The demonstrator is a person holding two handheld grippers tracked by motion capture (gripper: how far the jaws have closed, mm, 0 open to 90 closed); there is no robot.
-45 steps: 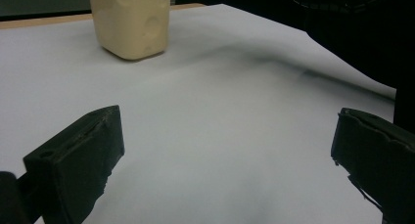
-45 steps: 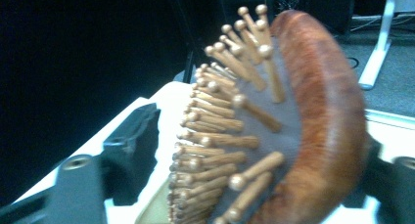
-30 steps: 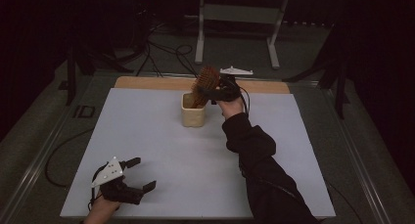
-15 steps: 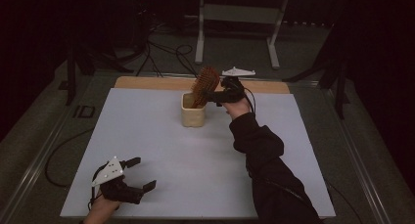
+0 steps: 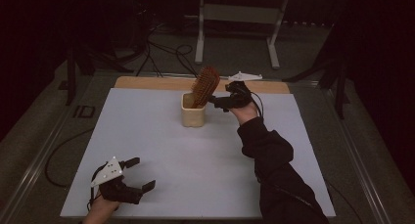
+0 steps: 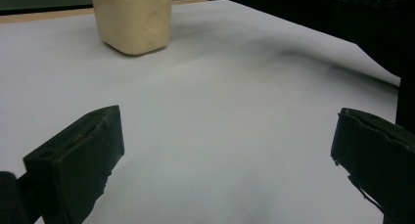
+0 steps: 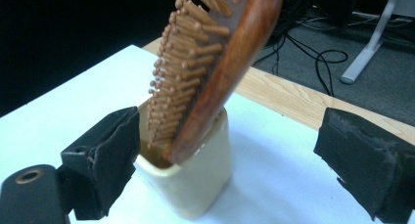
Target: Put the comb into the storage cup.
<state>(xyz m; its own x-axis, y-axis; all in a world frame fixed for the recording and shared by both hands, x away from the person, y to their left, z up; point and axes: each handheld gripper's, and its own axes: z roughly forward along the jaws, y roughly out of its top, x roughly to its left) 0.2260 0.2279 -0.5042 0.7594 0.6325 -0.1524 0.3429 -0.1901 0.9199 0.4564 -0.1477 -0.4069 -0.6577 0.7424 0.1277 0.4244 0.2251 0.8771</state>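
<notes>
A wooden hairbrush (image 5: 205,84) (image 7: 215,62) with brown bristles stands tilted in a cream cup (image 5: 193,115) (image 7: 195,185) at the far middle of the white table. My right gripper (image 5: 226,100) (image 7: 230,160) is just right of the brush, open, its jaws wide apart either side of the cup and brush without touching them. My left gripper (image 5: 142,173) (image 6: 225,155) rests open near the front left corner, with nothing between its jaws. The cup (image 6: 133,19) shows far ahead in the left gripper view.
The white table top (image 5: 195,160) has a wooden strip (image 5: 147,82) along its far edge. Behind it stand a metal stand (image 5: 235,18) and floor cables (image 5: 166,53). The person's dark sleeve (image 5: 274,175) reaches across the right half.
My right gripper has drawn back a little to the right and lower, away from the brush. The brush stays leaning in the cup. The left gripper has not moved.
</notes>
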